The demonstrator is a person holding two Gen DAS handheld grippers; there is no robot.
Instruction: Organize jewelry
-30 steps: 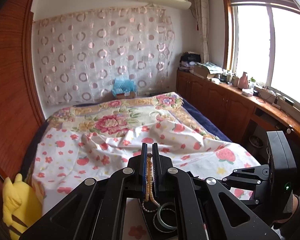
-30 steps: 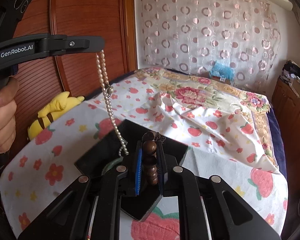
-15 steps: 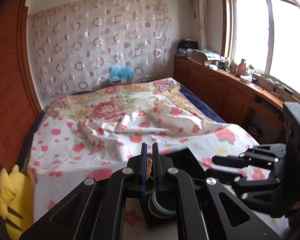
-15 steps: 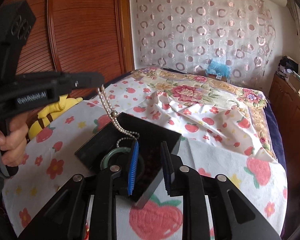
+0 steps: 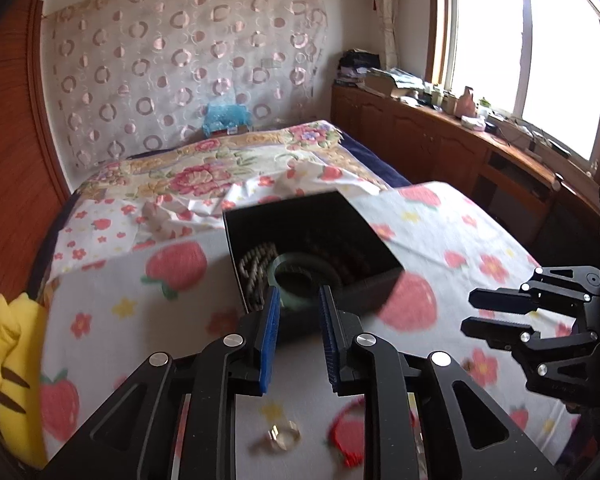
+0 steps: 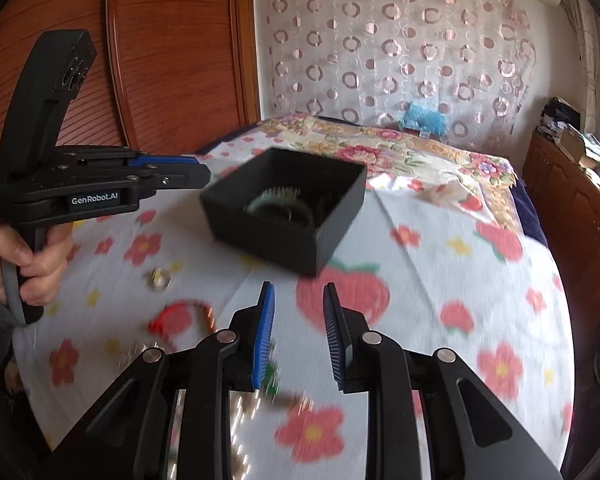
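My left gripper [image 5: 298,334] is opening its jaws, the blue pads [image 5: 269,340] standing apart with nothing between them, and it is hovering just short of the black box [image 5: 364,240], near that box's closest corner. My right gripper [image 6: 298,330] is standing with its jaws parted too, empty, its blue pads [image 6: 263,336] hanging over the strawberry-print sheet [image 6: 440,280] on the near side of the box. Inside the box I am seeing a pale green bangle [image 5: 296,270] lying on top, a coil of pearls [image 5: 256,264] at its left wall and dark beads [image 5: 352,264] toward the right, though blur is hiding the detail. More jewelry is lying loose on the sheet toward the bed's near edge: a small gold ring [image 5: 282,436] and a red beaded bracelet [image 5: 350,436] under my left fingers, and, from the right camera, something green and a light-coloured strand [image 6: 240,420] under my right fingers, both too smeared to name. A person's hand [image 6: 20,264] is gripping the left tool's handle. A yellow plush toy [image 5: 8,364] is sitting off the bed's left edge, and a blue bundle [image 5: 226,114] is resting at the far end by the curtain [image 5: 180,60].
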